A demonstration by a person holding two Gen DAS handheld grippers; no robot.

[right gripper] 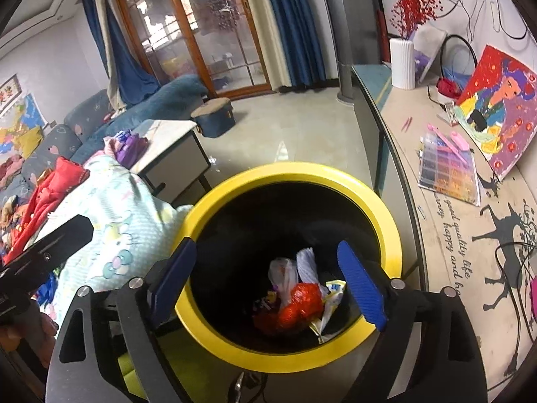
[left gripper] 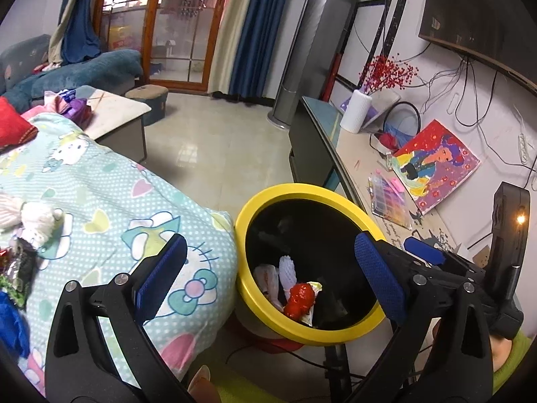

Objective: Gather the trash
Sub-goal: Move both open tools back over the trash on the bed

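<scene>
A black bin with a yellow rim (left gripper: 268, 191) (right gripper: 391, 221) stands between the bed and the TV counter. Inside lie a red crumpled wrapper (left gripper: 299, 300) (right gripper: 302, 304), white foam net (left gripper: 287, 270) (right gripper: 307, 265) and other wrappers. My left gripper (left gripper: 268, 278) is open and empty, its jaws straddling the bin's left side. My right gripper (right gripper: 268, 282) is open and empty, directly above the bin's mouth; it also shows in the left wrist view (left gripper: 423, 252). More wrappers (left gripper: 16, 268) lie on the quilt at the left.
A Hello Kitty quilt (left gripper: 117, 201) (right gripper: 117, 221) touches the bin's left side. A counter (left gripper: 355, 147) (right gripper: 446, 235) with a white vase (left gripper: 355, 110), painting (left gripper: 436, 164) and bead box (left gripper: 389, 198) runs on the right. A coffee table (left gripper: 117, 114) and stool (left gripper: 151, 100) stand beyond.
</scene>
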